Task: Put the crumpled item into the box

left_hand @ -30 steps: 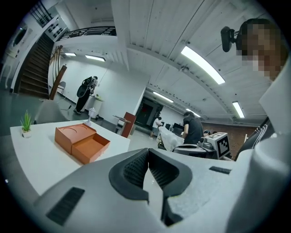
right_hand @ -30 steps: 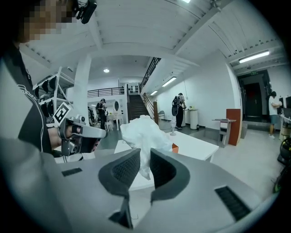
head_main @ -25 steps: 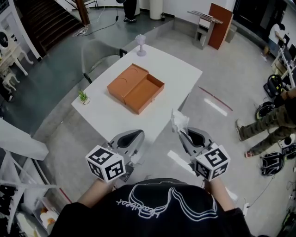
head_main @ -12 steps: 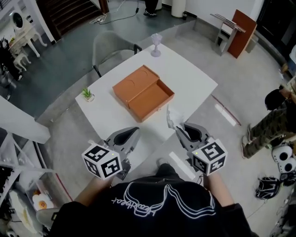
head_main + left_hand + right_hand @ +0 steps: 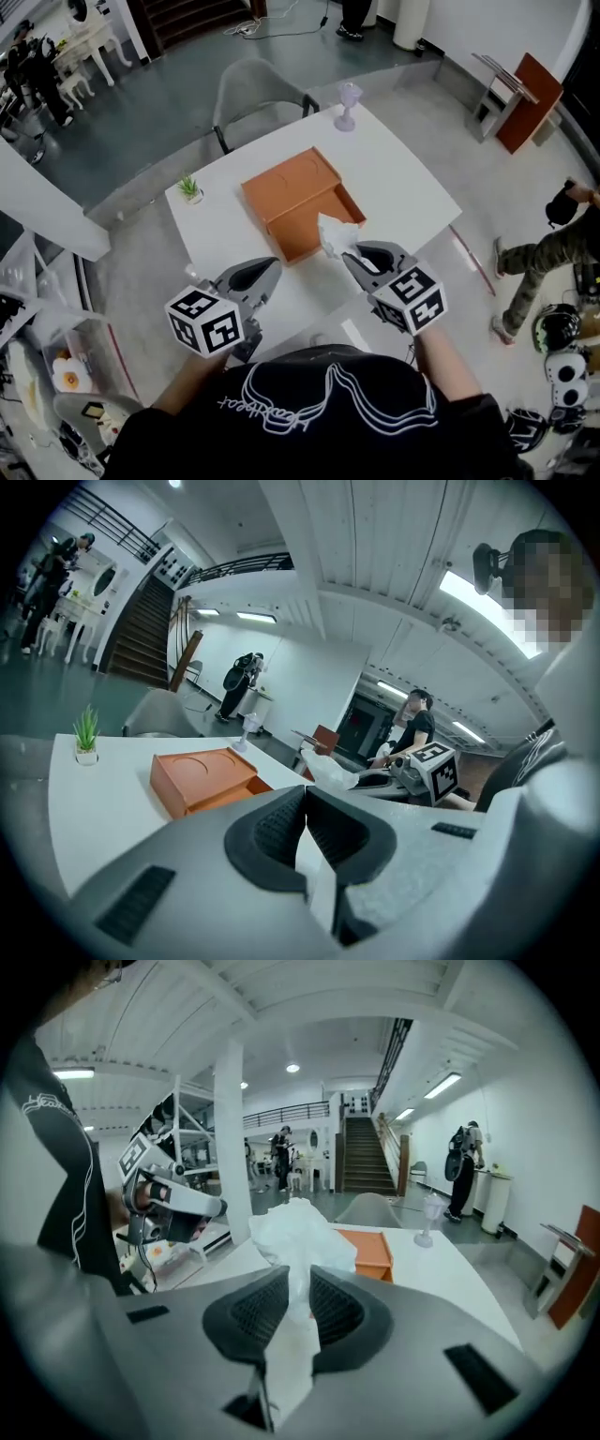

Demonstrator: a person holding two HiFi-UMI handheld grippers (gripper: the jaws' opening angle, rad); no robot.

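An orange box lies on the white table, its lid flipped open beside its tray. My right gripper is shut on a crumpled white tissue, which hangs at the near edge of the open tray. In the right gripper view the tissue bulges up from between the pads, with the box behind it. My left gripper hovers over the table's near edge, left of the box, shut with nothing in it. The left gripper view shows the box ahead and the tissue to its right.
A stemmed glass stands at the table's far corner and a small potted plant at its left corner. A grey chair sits behind the table. A person's leg is on the floor at the right.
My right gripper has carried the tissue forward and left, from off the table's right edge to the box's near edge. The left gripper has stayed shut near the table's front.
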